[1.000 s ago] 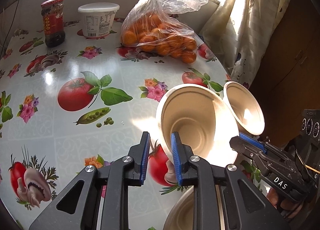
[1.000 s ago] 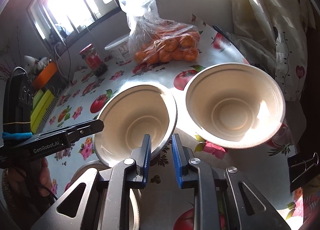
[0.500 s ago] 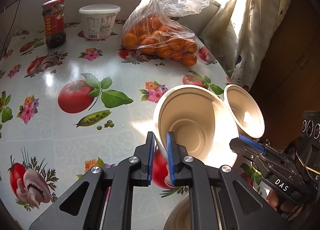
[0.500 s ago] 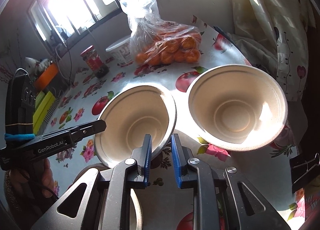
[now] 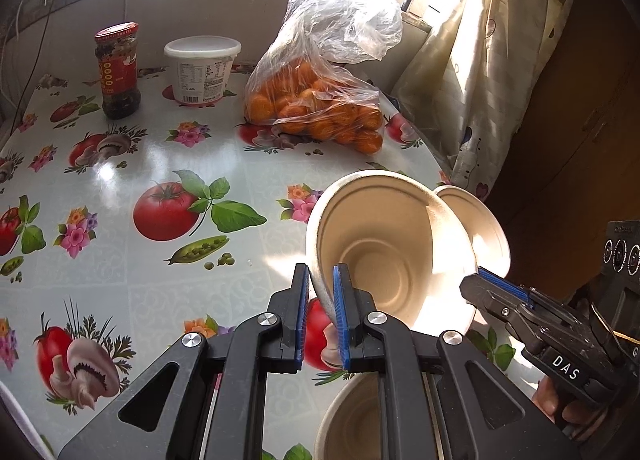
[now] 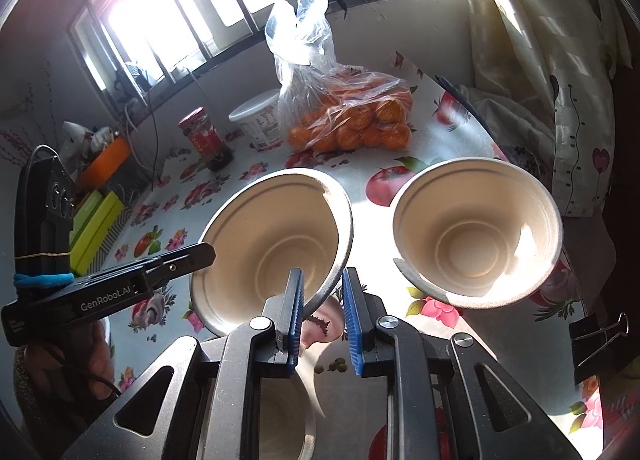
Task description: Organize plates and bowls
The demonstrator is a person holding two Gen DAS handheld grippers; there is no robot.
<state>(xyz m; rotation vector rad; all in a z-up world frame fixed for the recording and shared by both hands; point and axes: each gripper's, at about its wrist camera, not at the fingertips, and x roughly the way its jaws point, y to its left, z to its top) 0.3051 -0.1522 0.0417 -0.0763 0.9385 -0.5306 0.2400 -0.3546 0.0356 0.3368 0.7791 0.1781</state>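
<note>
1. Left gripper (image 5: 321, 314) is clamped on the rim of a tilted beige bowl (image 5: 384, 244), held up off the desk (image 5: 120, 164).
2. Right gripper (image 6: 322, 318) looks pinched on that same bowl's far rim, I think.
3. Second bowl (image 6: 476, 236) sits just beside it.
4. Bag of oranges (image 5: 320, 112) sits farther back.

A table (image 5: 120, 292) covered in a glossy cloth printed with tomatoes, mushrooms, peas and flowers fills most of the left wrist view. At its far edge, upper left of the frame, stands a dark jar (image 5: 117, 70) with a red lid and red label. Just to its right sits a white tub (image 5: 203, 69) with a white lid. Right of that, near the upper middle, lies a clear plastic bag of oranges (image 5: 316, 112). A pale patterned curtain (image 5: 476, 72) hangs at the upper right. In the right wrist view, a black binder clip (image 6: 596, 344) shows at the lower right edge.
</note>
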